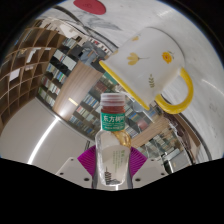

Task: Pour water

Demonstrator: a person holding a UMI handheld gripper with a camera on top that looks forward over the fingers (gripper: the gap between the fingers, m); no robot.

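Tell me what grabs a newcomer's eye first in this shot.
The clear plastic bottle with a red cap and green label stands out first, clamped between the gripper's purple pads. Just beyond and above it hangs a tilted white mug with a yellow handle and small yellow dots. Behind both, rows of store shelves lean sharply.

Looks like a shop or supermarket: long aisle shelves [45, 60] packed with rows of small packaged goods, shiny pale floor [80, 110] running between them. View is tilted, labels too small to read.
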